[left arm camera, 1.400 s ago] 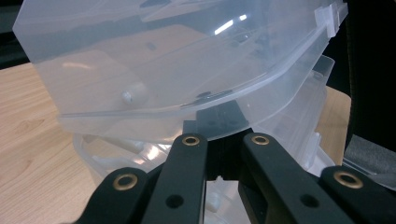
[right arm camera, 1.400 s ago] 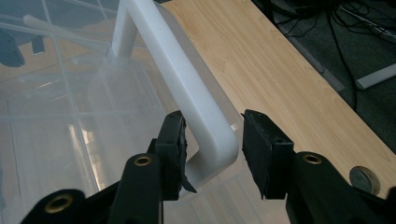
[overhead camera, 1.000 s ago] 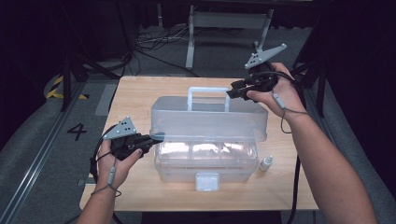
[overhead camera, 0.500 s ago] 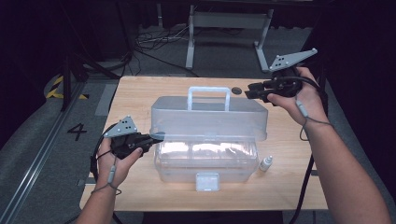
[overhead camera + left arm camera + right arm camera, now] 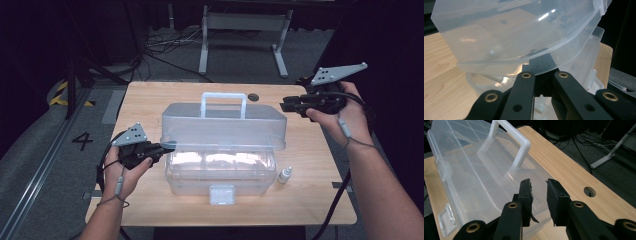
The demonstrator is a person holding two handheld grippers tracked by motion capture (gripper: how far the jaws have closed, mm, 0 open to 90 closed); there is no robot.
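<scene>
Box: clear plastic toolbox with white handle (image 5: 223,145) mid-counter (image 5: 150,100), long axis left-right.
Left gripper (image 5: 162,146): jaws clamped on the raised lid's (image 5: 506,35) left end.
Right gripper (image 5: 285,105): jaws part-open, have just been closing, nothing between; off the box's right end, facing it.

My left gripper (image 5: 167,145) tips vanish under the clear lid (image 5: 223,125). The box contents (image 5: 222,162) blur behind frosted plastic, and the small bottle (image 5: 284,175) label is unreadable.

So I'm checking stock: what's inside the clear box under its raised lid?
Through the box's front wall, pale blurry shapes show. The half-raised lid and glare hide what they are.
</scene>
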